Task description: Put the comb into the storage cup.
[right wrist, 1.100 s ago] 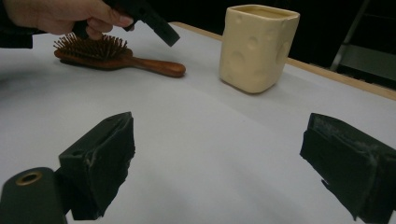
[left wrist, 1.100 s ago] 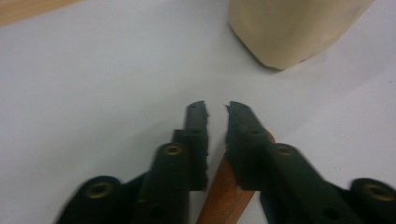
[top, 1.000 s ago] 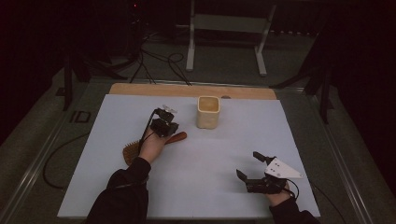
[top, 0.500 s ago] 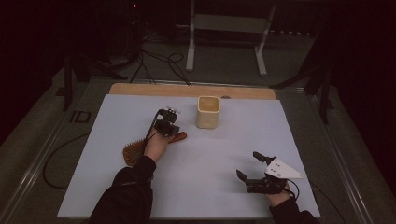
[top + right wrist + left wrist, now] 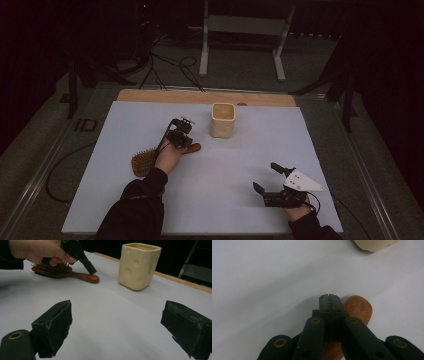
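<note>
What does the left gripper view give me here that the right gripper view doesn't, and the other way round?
Left gripper view: the left gripper has its jaws closed tip to tip, nothing between them, over the rounded handle end of the hairbrush.
Right gripper view: the right gripper has its jaws wide open over bare table; bristles under the person's hand; the dimpled cup at full height.
Both: the handle's end, the cup, the white table.

Left hand-held gripper [image 5: 183, 141] slightly nearer the hairbrush [image 5: 150, 160] handle end.
</note>
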A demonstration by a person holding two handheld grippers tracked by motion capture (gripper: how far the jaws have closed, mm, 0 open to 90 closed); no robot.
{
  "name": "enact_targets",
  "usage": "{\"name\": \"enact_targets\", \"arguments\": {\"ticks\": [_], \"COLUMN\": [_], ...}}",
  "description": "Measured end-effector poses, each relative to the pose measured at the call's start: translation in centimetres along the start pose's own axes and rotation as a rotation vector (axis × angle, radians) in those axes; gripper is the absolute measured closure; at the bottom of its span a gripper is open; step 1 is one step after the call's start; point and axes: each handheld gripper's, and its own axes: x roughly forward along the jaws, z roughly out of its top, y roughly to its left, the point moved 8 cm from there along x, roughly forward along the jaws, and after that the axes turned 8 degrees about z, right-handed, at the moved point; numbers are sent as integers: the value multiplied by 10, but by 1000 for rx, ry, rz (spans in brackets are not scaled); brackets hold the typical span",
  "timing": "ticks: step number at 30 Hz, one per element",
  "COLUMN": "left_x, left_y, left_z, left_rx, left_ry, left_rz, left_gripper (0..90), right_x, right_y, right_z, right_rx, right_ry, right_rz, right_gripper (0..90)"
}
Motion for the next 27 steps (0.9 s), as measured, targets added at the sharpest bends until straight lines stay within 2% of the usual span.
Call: {"name": "enact_targets", "arguments": {"ticks": [3,7,12,18,23,27], "left_x": [-2,-4,-9,-17,-24,-30], "left_y": [-5,-9,-17,-20,-25,-31], "left_z": [-6,-17,-29,-39,-49,-59], "left_rx": [0,16,46,78,85,114], "left_ry": [3,13,26,41,52,64], "left_rz": [-34,-41,-70,-78,-115,-130], "left_gripper": [900,900,900,900,900,900], "right_x": [-1,0,0,0,0,0], "right_y": [0,0,1,1,1,1], "right_z": [0,0,1,1,1,1], "right_rx": [6,4,4,5,4,2], "right_ry": [-3,1,0,-1,-2,-2], "right_rz": [0,1,0,-1,0,1], "right_gripper": [90,90,90,90,90,90]}}
